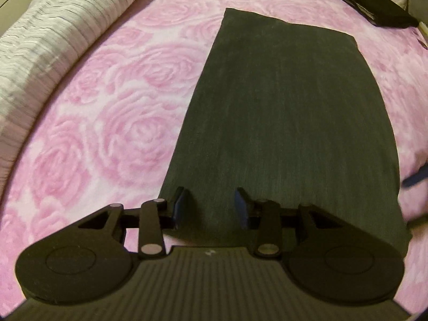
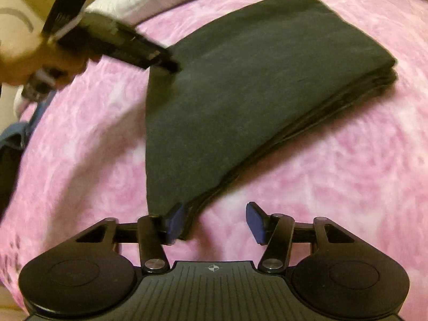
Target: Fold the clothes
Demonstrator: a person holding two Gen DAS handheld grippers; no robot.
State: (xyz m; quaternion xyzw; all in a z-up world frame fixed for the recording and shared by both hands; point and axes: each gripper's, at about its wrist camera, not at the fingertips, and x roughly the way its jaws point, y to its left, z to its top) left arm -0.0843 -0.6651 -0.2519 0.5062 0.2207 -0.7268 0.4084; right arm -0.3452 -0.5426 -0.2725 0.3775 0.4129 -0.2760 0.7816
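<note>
1. My left gripper (image 1: 211, 206) hangs over the near end of the dark folded garment (image 1: 289, 112), jaws parted, with the cloth seen between them but not pinched.
2. My right gripper (image 2: 215, 222) stands released at the garment's near corner; its left pad (image 2: 175, 222) sits against the layered edge, the right pad over bare bedspread.
3. The garment lies flat as a long folded strip on the pink rose-patterned bedspread (image 1: 107, 123).
4. Farther off, I see a pale striped blanket (image 1: 53, 34) along the left and a black folded item (image 1: 374, 2) at the far right.
</note>
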